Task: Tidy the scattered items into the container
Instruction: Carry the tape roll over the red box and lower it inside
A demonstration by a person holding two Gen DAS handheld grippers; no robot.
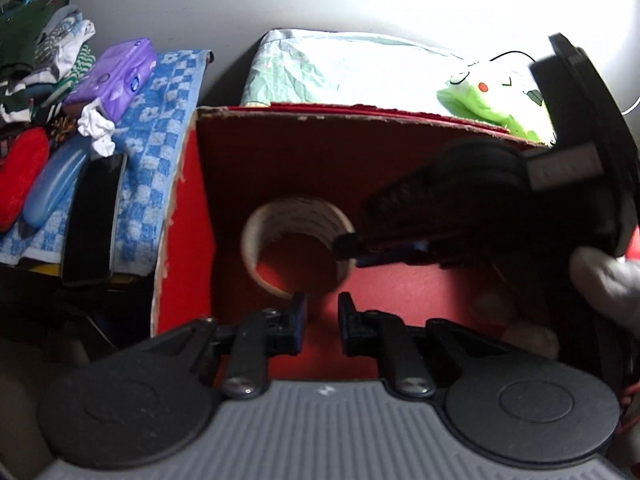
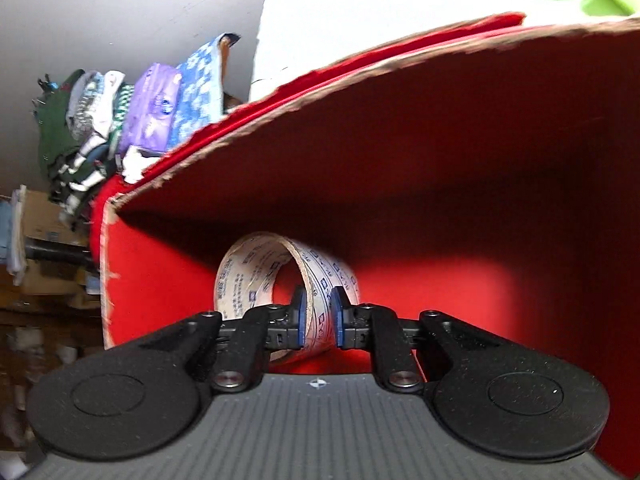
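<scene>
A red cardboard box (image 1: 360,116) stands open below both grippers. Inside it, a roll of printed tape (image 1: 296,216) stands on edge on the red floor. In the right wrist view the same tape roll (image 2: 256,276) has its wall pinched between the blue pads of my right gripper (image 2: 318,316), which is shut on it low inside the box (image 2: 440,140). The left wrist view shows the right gripper (image 1: 348,248) reaching in from the right, held by a gloved hand (image 1: 604,284). My left gripper (image 1: 322,320) hovers over the box's near side, shut and holding nothing.
Left of the box lies a blue checked towel (image 1: 168,120) bearing a purple packet (image 1: 116,76), a crumpled tissue (image 1: 96,128), a black flat device (image 1: 94,220), a blue case (image 1: 52,188) and a red item (image 1: 20,176). Behind are piled clothes (image 1: 40,52) and a green plush toy (image 1: 492,96).
</scene>
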